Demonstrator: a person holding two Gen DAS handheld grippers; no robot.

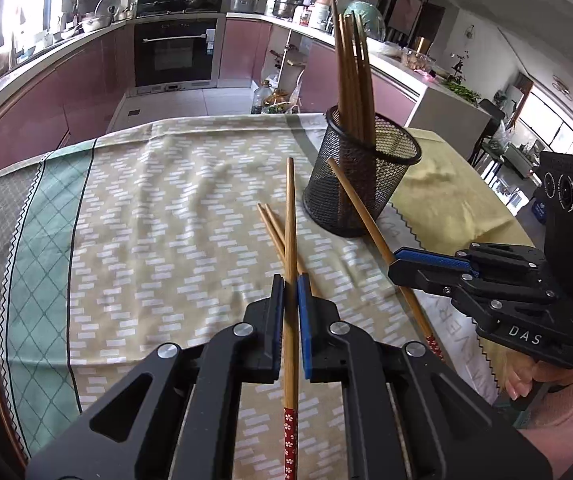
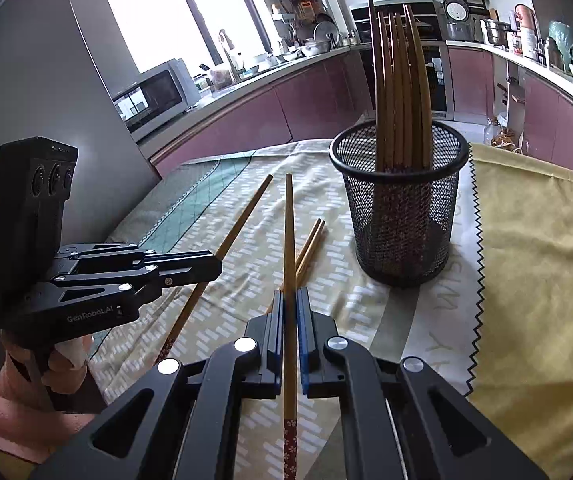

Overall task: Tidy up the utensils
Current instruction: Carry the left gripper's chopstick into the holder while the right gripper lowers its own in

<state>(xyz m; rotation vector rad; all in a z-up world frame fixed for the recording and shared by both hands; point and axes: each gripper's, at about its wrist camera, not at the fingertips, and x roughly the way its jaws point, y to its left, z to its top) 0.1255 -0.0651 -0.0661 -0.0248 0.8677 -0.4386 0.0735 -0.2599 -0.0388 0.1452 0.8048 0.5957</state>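
I had a chopstick pinched in each gripper, and both were clear of the cloth, so the step in hand was the carry to the mesh cup [image 1: 362, 176]. The left gripper [image 1: 290, 280] had its jaws closed tight on one chopstick [image 1: 290, 240], which ran up between the blue pads with its red patterned end toward the camera. The right gripper [image 2: 290, 294] was clamped the same way on the other chopstick [image 2: 289, 232].

The cup stood upright on the tablecloth [image 1: 146, 220], just ahead of both tips, with a bundle of chopsticks [image 1: 352, 76] already standing in it. Two loose chopsticks [image 2: 310, 244] lay side by side on the cloth between the grippers and the cup.

Next, I judged, each stick had to be swung upright and lowered through the rim, one at a time so they didn't clash.

My left camera showed the right gripper from the side, its stick slanting across the front of the cup. My right camera showed the left gripper [image 2: 216, 268] side-on and the open space inside the cup's rim.
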